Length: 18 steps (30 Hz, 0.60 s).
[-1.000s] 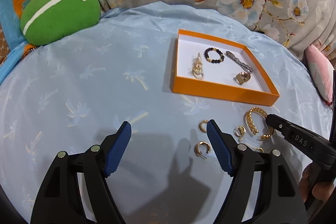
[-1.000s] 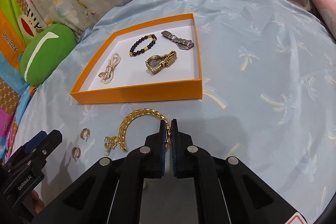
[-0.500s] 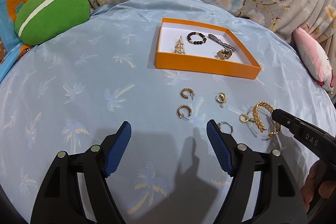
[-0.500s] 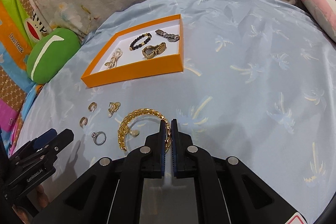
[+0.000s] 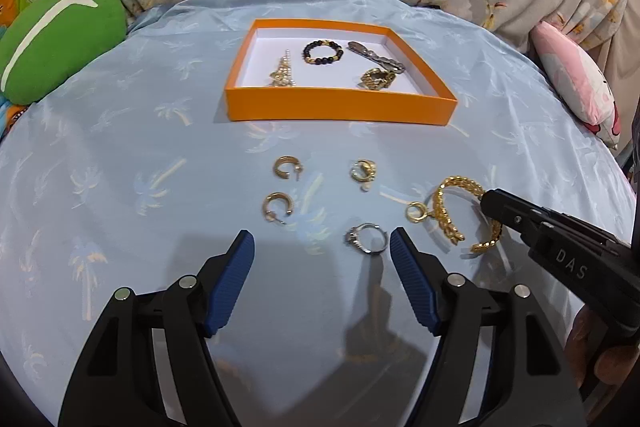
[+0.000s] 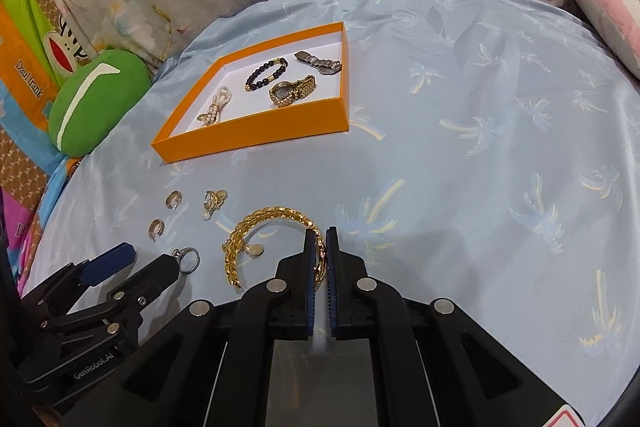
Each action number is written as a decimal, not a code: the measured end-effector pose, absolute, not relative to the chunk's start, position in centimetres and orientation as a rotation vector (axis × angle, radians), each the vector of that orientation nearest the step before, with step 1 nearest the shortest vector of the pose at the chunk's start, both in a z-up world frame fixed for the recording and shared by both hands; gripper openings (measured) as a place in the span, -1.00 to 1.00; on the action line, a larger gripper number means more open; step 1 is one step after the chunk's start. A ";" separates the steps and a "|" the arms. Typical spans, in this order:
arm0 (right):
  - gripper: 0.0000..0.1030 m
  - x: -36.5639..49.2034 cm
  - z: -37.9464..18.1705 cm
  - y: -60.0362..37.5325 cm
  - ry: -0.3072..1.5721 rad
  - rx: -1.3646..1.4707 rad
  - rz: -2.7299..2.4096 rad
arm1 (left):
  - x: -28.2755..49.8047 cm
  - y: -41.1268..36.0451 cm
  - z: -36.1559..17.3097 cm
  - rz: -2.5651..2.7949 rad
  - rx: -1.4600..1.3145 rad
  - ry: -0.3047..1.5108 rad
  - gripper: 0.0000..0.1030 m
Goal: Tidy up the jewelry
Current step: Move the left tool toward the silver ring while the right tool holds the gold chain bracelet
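Left wrist: left tongs [image 5: 318, 255] open, just narrowed slightly, empty, silver ring [image 5: 367, 239] beside right pad.
Right wrist: right tongs [image 6: 319, 247] clamped on gold bangle [image 6: 256, 223], pulled back from orange box [image 6: 256, 139]; boxing pending.

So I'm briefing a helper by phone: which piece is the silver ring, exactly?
Start at the orange box on the blue cloth and come toward the camera, past the gold earrings. The silver ring lies nearest, just inside the left hand-held gripper's right finger. It is the only silver-coloured loose piece.
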State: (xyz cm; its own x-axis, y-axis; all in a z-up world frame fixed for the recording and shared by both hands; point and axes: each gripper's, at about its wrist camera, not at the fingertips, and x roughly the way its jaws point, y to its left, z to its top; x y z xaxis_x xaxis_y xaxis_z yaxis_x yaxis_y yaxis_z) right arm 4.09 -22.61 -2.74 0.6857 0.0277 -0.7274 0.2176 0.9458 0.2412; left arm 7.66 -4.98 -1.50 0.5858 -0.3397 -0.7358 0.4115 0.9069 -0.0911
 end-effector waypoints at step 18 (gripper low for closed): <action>-0.92 4.0 -2.6 -22.6 0.810 0.324 -0.104 | 7.5 -8.0 -1.9 -0.461 0.176 0.841 -0.48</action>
